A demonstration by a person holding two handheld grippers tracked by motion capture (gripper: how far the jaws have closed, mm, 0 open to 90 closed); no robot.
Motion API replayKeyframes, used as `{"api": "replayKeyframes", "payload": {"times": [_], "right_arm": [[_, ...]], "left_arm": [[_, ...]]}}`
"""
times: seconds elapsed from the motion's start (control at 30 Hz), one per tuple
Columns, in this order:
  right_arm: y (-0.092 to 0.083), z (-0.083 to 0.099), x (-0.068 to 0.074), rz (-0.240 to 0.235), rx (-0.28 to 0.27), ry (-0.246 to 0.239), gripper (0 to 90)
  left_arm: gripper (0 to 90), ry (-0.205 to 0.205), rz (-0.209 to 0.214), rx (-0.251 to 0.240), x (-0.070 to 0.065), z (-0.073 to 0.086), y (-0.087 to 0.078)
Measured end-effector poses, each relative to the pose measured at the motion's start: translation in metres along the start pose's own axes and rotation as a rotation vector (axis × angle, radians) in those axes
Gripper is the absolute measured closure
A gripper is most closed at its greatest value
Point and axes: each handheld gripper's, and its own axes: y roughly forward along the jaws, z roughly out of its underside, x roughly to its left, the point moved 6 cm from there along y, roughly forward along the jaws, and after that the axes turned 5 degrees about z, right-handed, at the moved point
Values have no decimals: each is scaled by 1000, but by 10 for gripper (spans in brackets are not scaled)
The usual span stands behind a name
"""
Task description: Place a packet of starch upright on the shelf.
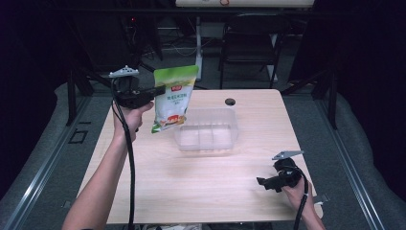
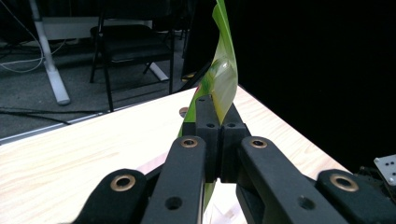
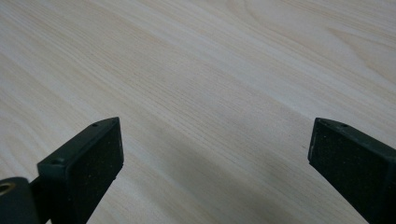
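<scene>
I am carrying the green-and-white snack bag (image 1: 173, 98) toward the clear plastic bin (image 1: 207, 129), and this is the transport step, not yet the drop. My left gripper (image 1: 158, 90) has its 2 jaws pressed together on the bag's left edge near the top; in the left gripper view the thin green film (image 2: 223, 74) rises straight out from between my pads, pinched flat. The bag hangs in the air, tilted, its lower corner above the bin's near-left rim and not touching the table (image 1: 143, 191).

My right gripper (image 1: 264, 182) rests low near the table's front right corner, well apart from the bin. Its jaws are spread wide, with nothing between the 2 pads (image 3: 95, 163) but bare wood.

As I judge it, the next move calls for swinging the bag further right until it sits over the bin's middle, then lowering it so the bottom edge clears the near wall before I let go. The bag is limp and hangs from 1 edge, so it may sway and catch the rim if I hurry.
</scene>
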Motion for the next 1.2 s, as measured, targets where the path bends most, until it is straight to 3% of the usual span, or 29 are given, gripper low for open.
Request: {"api": "replayKeyframes", "payload": {"times": [0.3,0.77,0.93,1.13,1.2], "right_arm": [[1,-1,2,-6,-19,12,28],[1,-1,2,-4,-18,10,28],[-1,0,-1,12,7,-18,28],[1,-1,2,-14,-18,10,28],[-1,0,0,2,0,-9,28]], "left_arm": [[900,-1,-6,-5,-2,0,12],[900,-48,-1,-25,-2,7,38],[900,-84,7,-37,-1,13,50],[900,-120,5,-57,1,19,61],[900,-130,3,-60,1,22,65]]}}
